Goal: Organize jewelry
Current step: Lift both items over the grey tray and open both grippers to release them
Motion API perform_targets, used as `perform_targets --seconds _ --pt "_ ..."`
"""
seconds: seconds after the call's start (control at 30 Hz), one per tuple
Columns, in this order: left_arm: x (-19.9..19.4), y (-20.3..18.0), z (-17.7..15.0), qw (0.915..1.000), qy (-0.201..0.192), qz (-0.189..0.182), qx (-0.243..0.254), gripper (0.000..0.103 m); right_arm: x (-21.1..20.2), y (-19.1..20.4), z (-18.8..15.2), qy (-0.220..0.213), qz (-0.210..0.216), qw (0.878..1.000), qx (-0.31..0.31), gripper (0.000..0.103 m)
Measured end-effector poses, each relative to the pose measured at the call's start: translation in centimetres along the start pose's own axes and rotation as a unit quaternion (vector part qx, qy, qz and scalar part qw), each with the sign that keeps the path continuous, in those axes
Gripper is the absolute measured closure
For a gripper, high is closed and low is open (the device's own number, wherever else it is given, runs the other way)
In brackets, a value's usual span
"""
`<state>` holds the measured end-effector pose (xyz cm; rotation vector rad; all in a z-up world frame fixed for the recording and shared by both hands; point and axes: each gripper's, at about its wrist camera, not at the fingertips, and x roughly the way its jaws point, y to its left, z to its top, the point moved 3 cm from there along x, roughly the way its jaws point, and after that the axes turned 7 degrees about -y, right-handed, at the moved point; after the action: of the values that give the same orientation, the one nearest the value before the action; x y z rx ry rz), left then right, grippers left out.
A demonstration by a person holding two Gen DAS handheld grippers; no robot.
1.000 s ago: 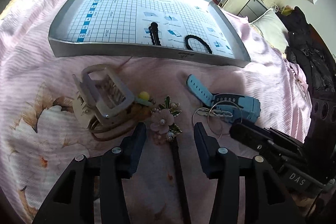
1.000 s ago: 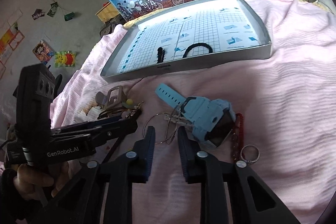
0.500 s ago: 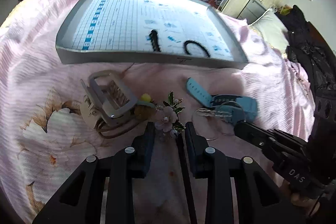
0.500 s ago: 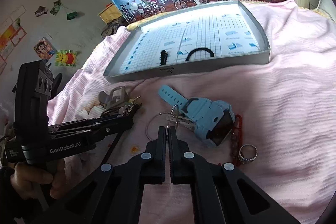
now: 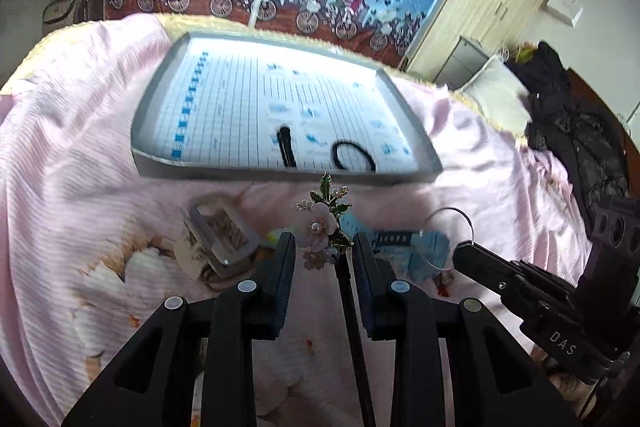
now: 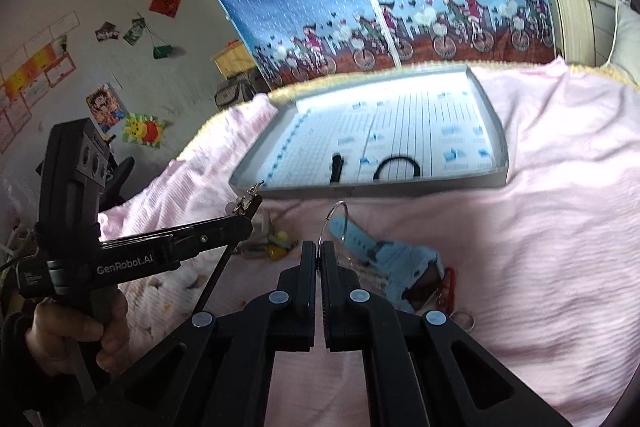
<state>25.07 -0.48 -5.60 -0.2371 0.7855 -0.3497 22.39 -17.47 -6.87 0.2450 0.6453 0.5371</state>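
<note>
Your left gripper (image 5: 323, 247) is pinching a flower hairpin (image 5: 322, 227): the pink bloom with its pearls and green leaves stands up between the 2 fingers, and the dark stick runs back down between them, clear of the pink blanket (image 5: 72, 163). Your right gripper (image 6: 319, 259) has its jaws pressed together on a thin wire hoop (image 6: 338, 223), which rises from the fingertips, above the blanket. From the left view the same hoop (image 5: 450, 227) shows at the tip of the right gripper (image 5: 464, 251).

Beyond both tools sits the grey tray (image 5: 280, 173), its lined floor holding 2 black pieces: a short black clip (image 5: 286, 147) and, just to its right, a black hair tie (image 5: 354, 157). They lie apart, near the front wall.

Loose on the blanket in front of the tray are a beige claw clip (image 5: 218, 239) on the left, a blue watch (image 6: 384, 251) lying under the hoop, a red bead string (image 6: 450, 283) touching the watch's far side, and a small ring (image 6: 464, 319) just beside it. A yellow bead (image 6: 282, 236) lies near the claw clip.

Your left hand (image 6: 76, 331) grips the left tool's handle.
</note>
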Motion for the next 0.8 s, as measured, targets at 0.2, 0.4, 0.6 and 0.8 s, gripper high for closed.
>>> perform_targets --seconds 0.2,0.4,0.6,0.8 --pt "-1.0 -0.1 1.9 0.9984 -0.052 0.019 0.012 0.078 -0.8 0.4 1.6 -0.03 -0.018 0.999 -0.017 0.1" --pt "0.7 1.1 5.6 0.9962 -0.082 0.027 0.001 0.078 0.3 0.2 5.3 -0.056 -0.024 0.997 -0.039 0.1" --pt "3.3 3.9 10.7 0.9899 -0.124 0.048 -0.049 0.078 3.7 -1.6 9.1 -0.072 -0.018 0.997 -0.032 0.1" --pt "6.9 7.1 12.5 0.978 -0.158 0.119 -0.066 0.078 8.2 -4.1 10.0 -0.052 -0.028 0.998 -0.026 0.1"
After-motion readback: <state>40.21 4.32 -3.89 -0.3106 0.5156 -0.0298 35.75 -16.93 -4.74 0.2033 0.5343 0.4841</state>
